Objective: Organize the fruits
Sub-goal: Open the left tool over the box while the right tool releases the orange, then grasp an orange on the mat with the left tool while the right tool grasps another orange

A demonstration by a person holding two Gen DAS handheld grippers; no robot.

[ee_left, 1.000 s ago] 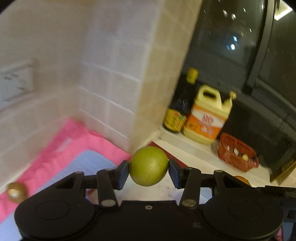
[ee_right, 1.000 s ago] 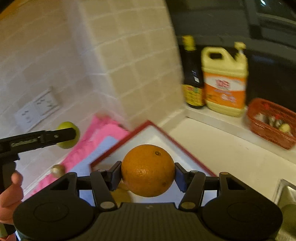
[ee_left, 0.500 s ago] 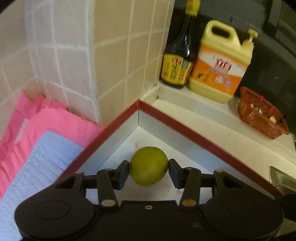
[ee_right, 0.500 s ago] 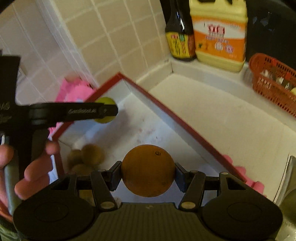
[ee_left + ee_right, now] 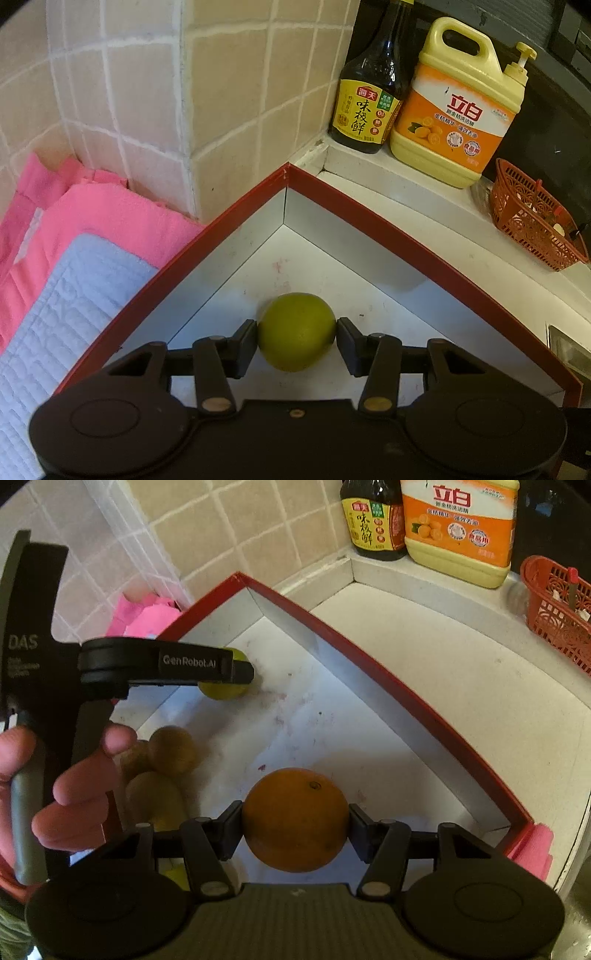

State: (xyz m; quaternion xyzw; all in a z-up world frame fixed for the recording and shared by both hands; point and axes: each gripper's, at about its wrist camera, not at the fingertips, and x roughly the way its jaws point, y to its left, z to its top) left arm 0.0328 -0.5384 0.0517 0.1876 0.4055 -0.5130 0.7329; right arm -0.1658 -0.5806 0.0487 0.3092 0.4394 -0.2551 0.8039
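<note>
My left gripper [image 5: 296, 334] is shut on a green citrus fruit [image 5: 296, 331], held low over the white floor of a red-rimmed box [image 5: 388, 236] near its far corner. The same fruit [image 5: 221, 692] and left gripper [image 5: 236, 672] show in the right wrist view. My right gripper [image 5: 295, 821] is shut on an orange [image 5: 295, 819], held above the box floor [image 5: 332, 731] nearer the front. Several brown kiwis [image 5: 171, 751] lie in the box at the left, partly behind the hand.
A soy sauce bottle [image 5: 369, 99], a yellow detergent jug [image 5: 458, 107] and a red basket [image 5: 532, 218] stand on the back ledge. Pink and blue cloths [image 5: 74, 251] lie left of the box. The tiled wall corner [image 5: 184, 110] is close behind.
Both grippers have moved forward and down into the red-rimmed box, each still holding its fruit. The green fruit is now close to the box floor.
</note>
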